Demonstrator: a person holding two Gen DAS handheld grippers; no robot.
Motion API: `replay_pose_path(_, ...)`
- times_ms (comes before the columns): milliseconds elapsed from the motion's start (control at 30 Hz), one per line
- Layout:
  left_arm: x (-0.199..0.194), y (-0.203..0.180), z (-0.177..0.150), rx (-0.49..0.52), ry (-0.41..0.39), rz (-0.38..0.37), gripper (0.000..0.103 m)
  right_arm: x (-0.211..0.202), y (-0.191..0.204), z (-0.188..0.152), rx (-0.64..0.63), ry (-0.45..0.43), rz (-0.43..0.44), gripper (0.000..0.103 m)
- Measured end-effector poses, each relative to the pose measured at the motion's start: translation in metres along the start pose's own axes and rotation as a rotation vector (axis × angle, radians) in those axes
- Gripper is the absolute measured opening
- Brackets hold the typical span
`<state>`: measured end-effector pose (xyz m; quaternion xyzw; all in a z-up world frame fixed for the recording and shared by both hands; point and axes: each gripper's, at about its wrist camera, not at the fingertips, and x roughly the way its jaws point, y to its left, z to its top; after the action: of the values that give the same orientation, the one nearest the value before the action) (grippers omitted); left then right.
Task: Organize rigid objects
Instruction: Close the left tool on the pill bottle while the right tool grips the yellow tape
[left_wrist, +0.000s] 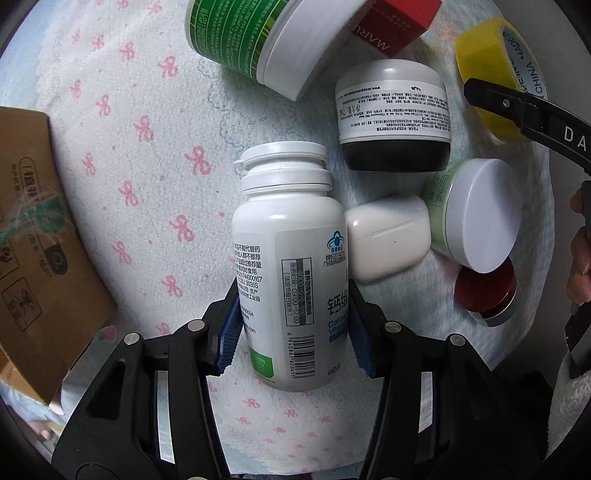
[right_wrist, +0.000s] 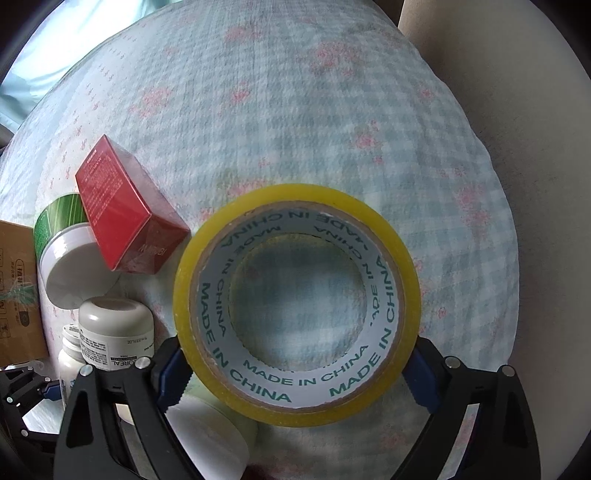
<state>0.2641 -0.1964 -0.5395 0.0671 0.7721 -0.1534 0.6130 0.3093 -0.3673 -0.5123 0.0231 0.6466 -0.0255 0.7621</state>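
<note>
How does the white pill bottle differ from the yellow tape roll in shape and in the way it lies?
The white pill bottle is a closed, capped cylinder; the yellow tape roll is an open ring. The bottle lies on its side; the roll lies flat, hole upward. Both rest on the patterned cloth, each between a gripper's blue pads.

left gripper (left_wrist: 293, 325) clamped, right gripper (right_wrist: 297, 373) gripping

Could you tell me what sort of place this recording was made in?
Probably a home, perhaps on a bed: a soft towelling cloth with pink bows bears toiletry jars, a supplement bottle, a tape roll and a cardboard box.
</note>
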Motion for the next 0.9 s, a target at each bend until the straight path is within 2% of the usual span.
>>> replay_pose_path(200, -0.029, 0.004, 0.003, -0.008, -0.048, -0.01, 0.047, -0.027, -0.008, -0.001, 0.016, -0.046, 0.002, 0.093)
replay_pose_path(433, -0.069, 0.012, -0.014, -0.026, -0.122, -0.04, 0.046, -0.072, -0.006, 0.005, 0.009, -0.104, -0.012, 0.093)
replay_pose_path(700, -0.142, 0.029, -0.033, -0.055, -0.227, -0.095, 0.046, -0.12, 0.003, -0.007, 0.012, -0.164, -0.015, 0.093)
replay_pose_path(900, -0.209, 0.036, -0.063, -0.075, -0.356, -0.126, 0.046, -0.189, 0.015, -0.013, 0.002, -0.234, -0.024, 0.093)
